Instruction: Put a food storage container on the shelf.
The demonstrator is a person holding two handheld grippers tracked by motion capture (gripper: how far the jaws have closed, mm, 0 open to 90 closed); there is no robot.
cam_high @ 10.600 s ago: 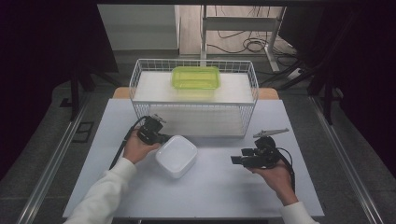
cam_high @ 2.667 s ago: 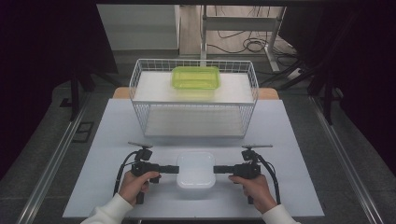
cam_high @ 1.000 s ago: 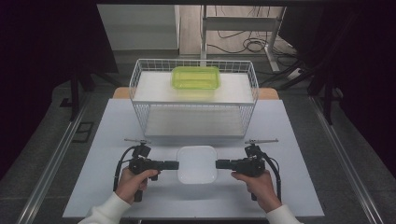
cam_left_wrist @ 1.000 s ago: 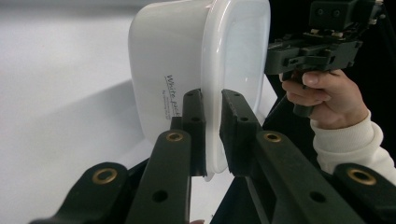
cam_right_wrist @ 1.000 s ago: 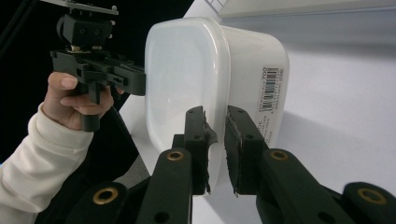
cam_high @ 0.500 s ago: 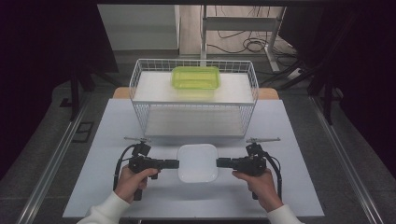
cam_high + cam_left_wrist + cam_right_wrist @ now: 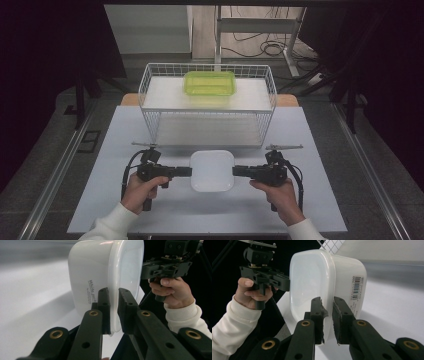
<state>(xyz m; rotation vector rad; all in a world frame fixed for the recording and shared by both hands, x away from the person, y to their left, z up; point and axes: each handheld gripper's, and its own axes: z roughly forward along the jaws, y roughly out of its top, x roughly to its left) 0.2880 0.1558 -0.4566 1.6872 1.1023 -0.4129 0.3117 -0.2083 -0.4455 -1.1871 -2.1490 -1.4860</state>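
Observation:
A white lidded container [image 7: 212,171] sits between my two grippers near the table's front. My left gripper [image 7: 189,172] is shut on the lid rim at its left side, and my right gripper [image 7: 235,171] is shut on the rim at its right side. In the left gripper view the black jaws [image 7: 113,312] pinch the thin rim of the container [image 7: 87,272], with the right gripper [image 7: 143,270] at the far edge. In the right gripper view the jaws [image 7: 327,315] clamp the container [image 7: 312,277] in the same way, opposite the left gripper [image 7: 287,285]. I cannot tell whether it touches the table.
A white wire basket [image 7: 165,111] stands behind the container at mid-table, with a green lidded container [image 7: 210,82] on its upper level. White tabletop [image 7: 325,200] extends to both sides; its front edge is just below my hands.
Ten seconds ago the container lay askew by the left hand, the right gripper apart. Since then both grippers took it by the rim. Over the last second it edged slightly toward the basket.

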